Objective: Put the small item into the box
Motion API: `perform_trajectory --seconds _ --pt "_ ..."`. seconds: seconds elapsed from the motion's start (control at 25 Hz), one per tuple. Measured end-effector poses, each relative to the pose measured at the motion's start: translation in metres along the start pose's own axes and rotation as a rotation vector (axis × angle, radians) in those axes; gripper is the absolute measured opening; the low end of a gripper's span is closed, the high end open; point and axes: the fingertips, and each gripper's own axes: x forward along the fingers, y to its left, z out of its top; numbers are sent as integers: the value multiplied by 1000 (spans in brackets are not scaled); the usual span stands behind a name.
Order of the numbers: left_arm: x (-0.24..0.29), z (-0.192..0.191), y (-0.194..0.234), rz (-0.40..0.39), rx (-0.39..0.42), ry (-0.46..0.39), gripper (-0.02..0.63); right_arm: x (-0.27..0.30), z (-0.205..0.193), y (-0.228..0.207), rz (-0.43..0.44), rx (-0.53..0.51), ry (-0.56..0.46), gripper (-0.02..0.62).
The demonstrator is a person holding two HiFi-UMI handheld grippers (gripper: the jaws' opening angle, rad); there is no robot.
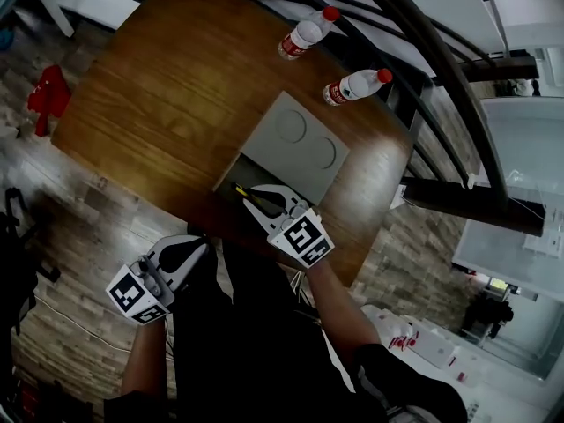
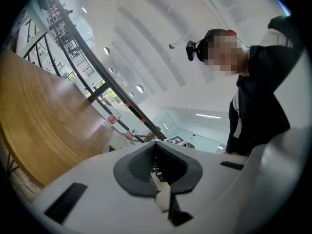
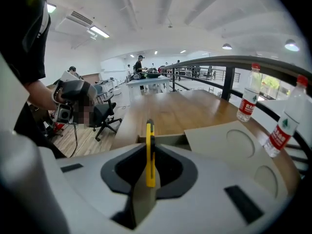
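The rounded wooden table is warm brown with a streaked grain. The flat box is pale grey, its lid marked with two ring outlines. The slim small item is bright yellow with a black tip. The nearer clear plastic bottle and the farther clear plastic bottle both have red caps and red-and-white labels. The left gripper and the right gripper are white with dark grey jaw pads, and the right one's marker cube bears black-and-white squares. The plank floor is grey-brown, the crumpled cloth red, and the curved railing black.
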Motion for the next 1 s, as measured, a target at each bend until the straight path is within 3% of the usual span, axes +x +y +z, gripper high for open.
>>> perform_trajectory --seconds 0.44,1.0 --pt "-15 -6 1 22 -15 -12 15 22 -34 -5 -25 -67 177 60" --pt "-21 -8 -4 27 -10 -34 15 33 -43 -9 -41 -118 277 61"
